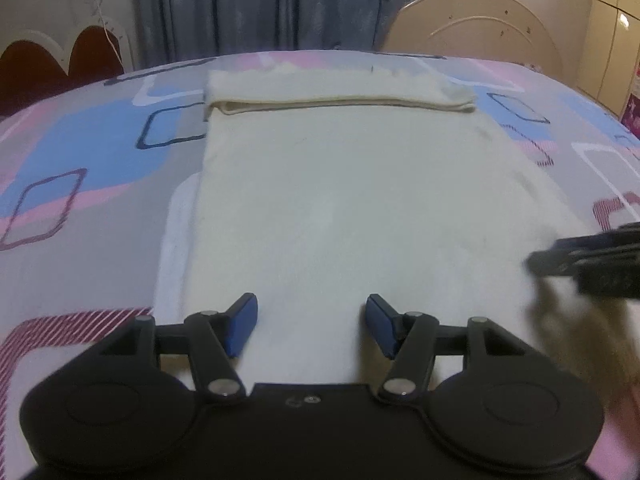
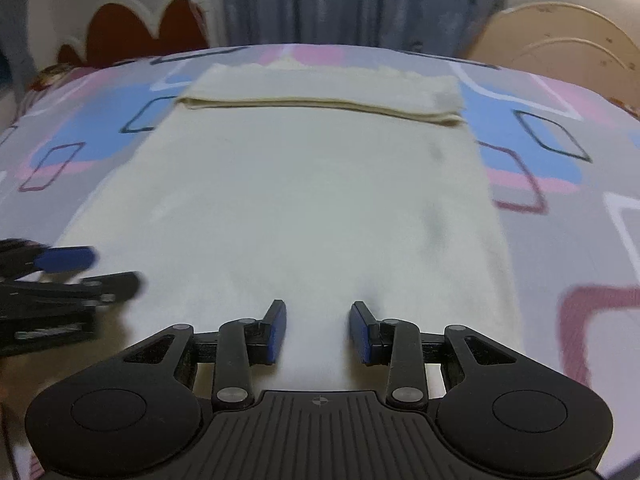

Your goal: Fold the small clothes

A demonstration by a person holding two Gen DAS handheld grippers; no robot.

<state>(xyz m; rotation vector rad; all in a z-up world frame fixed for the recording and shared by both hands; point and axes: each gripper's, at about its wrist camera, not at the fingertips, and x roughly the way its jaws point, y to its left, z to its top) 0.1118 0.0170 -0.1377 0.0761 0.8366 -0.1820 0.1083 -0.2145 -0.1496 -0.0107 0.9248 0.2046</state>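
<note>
A cream garment [image 1: 340,208] lies flat on the patterned bedspread, with its far end folded back into a thick band [image 1: 340,96]. My left gripper [image 1: 310,304] hovers over the near part of the cloth. Its blue pads stand well apart and nothing is between them. In the right wrist view the same garment [image 2: 304,200] fills the middle, and my right gripper [image 2: 318,308] is open above its near edge, also holding nothing. Each gripper shows blurred at the side of the other's view: the right gripper [image 1: 540,260] and the left gripper [image 2: 100,270].
The bedspread [image 1: 92,152] has blue, pink and grey shapes and spreads on both sides of the garment. Behind the bed hang grey-blue curtains [image 1: 256,4]. A cream headboard [image 1: 480,24] stands at the back right and a red scalloped one [image 1: 60,60] at the back left.
</note>
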